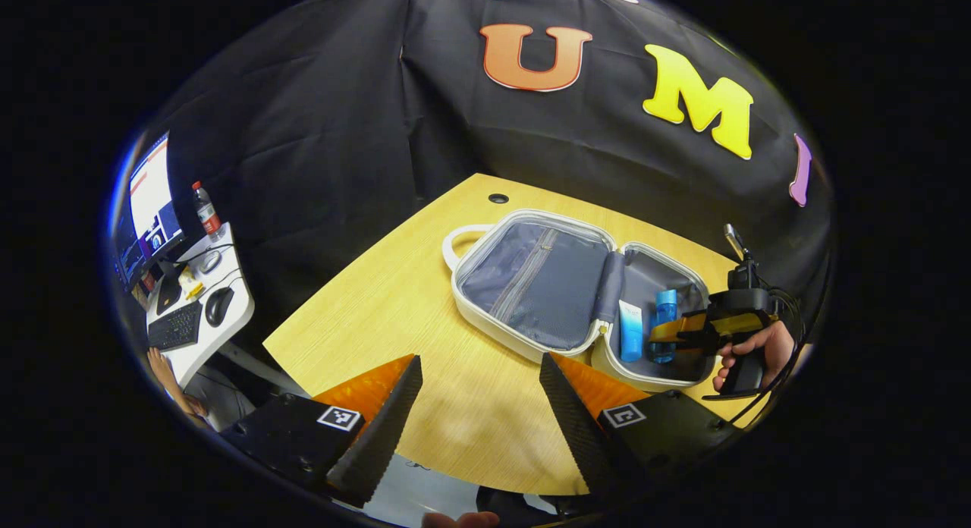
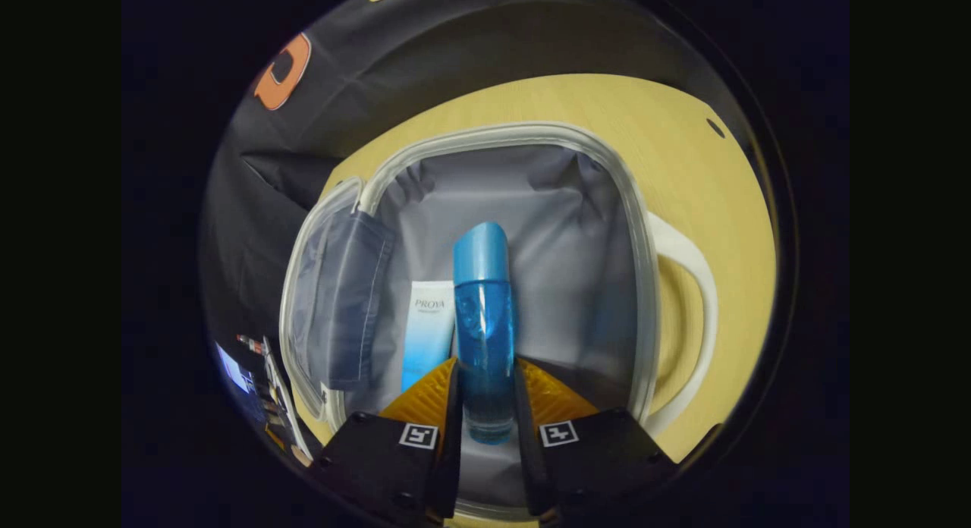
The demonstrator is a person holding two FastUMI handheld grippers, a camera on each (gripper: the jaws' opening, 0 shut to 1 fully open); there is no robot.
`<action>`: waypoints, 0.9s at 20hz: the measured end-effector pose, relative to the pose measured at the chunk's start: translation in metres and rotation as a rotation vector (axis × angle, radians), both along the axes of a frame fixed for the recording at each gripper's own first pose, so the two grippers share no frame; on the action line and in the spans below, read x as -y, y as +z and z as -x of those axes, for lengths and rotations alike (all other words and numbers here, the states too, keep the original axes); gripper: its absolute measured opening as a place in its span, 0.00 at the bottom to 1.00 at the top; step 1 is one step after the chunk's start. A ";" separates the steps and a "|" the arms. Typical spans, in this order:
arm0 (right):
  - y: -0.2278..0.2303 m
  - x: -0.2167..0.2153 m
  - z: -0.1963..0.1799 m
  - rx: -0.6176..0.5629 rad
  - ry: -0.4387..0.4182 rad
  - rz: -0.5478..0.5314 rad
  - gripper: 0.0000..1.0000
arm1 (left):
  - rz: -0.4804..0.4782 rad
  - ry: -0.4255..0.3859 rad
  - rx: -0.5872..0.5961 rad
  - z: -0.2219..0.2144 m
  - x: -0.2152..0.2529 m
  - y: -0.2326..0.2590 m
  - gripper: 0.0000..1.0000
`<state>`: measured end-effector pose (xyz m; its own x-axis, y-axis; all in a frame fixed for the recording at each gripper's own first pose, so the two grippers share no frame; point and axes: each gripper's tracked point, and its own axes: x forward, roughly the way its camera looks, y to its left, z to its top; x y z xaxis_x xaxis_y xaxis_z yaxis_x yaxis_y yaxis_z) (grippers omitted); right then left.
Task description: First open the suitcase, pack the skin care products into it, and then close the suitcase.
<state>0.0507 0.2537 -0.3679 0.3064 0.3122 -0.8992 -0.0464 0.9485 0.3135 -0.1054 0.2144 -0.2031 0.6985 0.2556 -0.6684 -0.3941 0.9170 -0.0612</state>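
Now the suitcase [image 1: 531, 285] lies open on the wooden surface [image 1: 455, 407], its lid half to the left and its deeper half to the right in the left gripper view. The right gripper [image 2: 485, 407] is low over the deeper half, and its jaws are closed on the lower body of the blue bottle [image 2: 484, 323], which points away from the camera with its cap at the far end. Just beside the bottle, on its left in the right gripper view, a white and blue tube [image 2: 426, 331] lies on the grey lining. The left gripper [image 1: 478, 407] hangs above the near part of the surface with its jaws wide open and nothing between them. I judge the bottle to be stiff, smooth and rather slippery, maybe half heavy with liquid, so the middle of the body is the good place to hold. The tube looks soft and light; it is better to pinch it gently across its flat sides.
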 end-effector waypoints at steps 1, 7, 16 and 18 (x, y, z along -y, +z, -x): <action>0.000 0.000 0.001 -0.004 0.004 0.021 0.32 | 0.012 0.002 0.003 -0.001 -0.001 0.000 0.99; -0.001 -0.003 0.002 -0.006 0.017 0.094 0.35 | 0.038 0.004 0.041 -0.009 -0.010 0.009 0.99; 0.026 0.008 0.023 0.062 0.055 0.134 0.56 | 0.056 -0.069 0.119 -0.030 -0.021 0.025 1.00; 0.044 0.016 0.027 0.133 0.088 0.158 0.70 | 0.040 -0.096 0.136 -0.037 -0.030 0.026 1.00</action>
